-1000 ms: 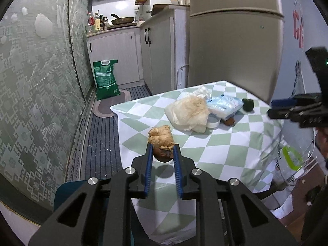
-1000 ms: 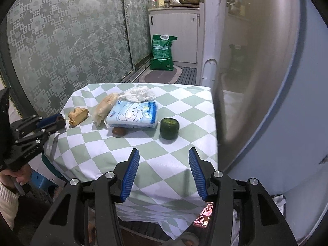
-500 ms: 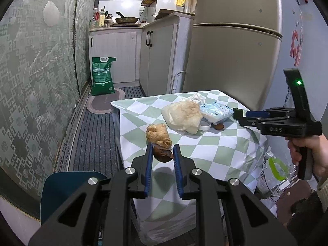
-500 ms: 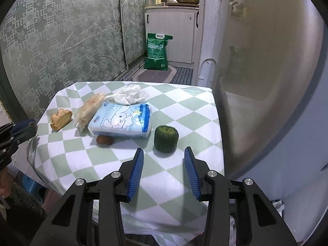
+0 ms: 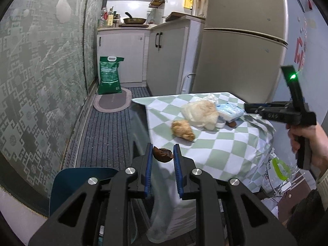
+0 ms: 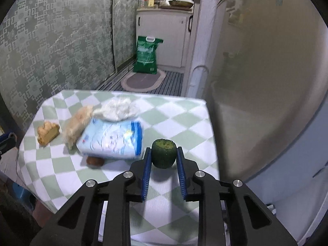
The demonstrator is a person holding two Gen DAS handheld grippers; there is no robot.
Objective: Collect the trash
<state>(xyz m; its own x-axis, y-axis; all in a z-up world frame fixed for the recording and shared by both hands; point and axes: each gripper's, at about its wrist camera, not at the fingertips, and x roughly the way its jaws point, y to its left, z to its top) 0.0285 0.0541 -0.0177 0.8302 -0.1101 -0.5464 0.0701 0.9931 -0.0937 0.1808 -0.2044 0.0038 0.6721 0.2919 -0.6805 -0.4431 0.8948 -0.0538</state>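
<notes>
My left gripper (image 5: pixel 163 155) is shut on a dark brown scrap (image 5: pixel 162 154) and holds it off the near-left corner of the checked table (image 5: pixel 221 149). My right gripper (image 6: pixel 163 157) is open, its fingers on either side of a dark green round fruit (image 6: pixel 164 153) that stands on the table (image 6: pixel 180 110); contact is not clear. On the table lie a tan bread piece (image 5: pixel 183 130) (image 6: pixel 47 132), a crumpled plastic bag (image 5: pixel 201 112) (image 6: pixel 76 125), a blue-white tissue pack (image 6: pixel 112 138) (image 5: pixel 230 110), a white plastic wad (image 6: pixel 116 109) and a small brown scrap (image 6: pixel 94 161).
A fridge (image 5: pixel 242 41) stands behind the table. White cabinets (image 5: pixel 121 55), a green sack (image 5: pixel 108 78) and an oval mat (image 5: pixel 112 102) are down the corridor. A blue chair (image 5: pixel 82 181) is below my left gripper. A clear bag (image 5: pixel 276 172) hangs at the table's right side.
My left gripper has pulled back off the table with the dark scrap. My right gripper has moved forward and narrowed around the green fruit.
</notes>
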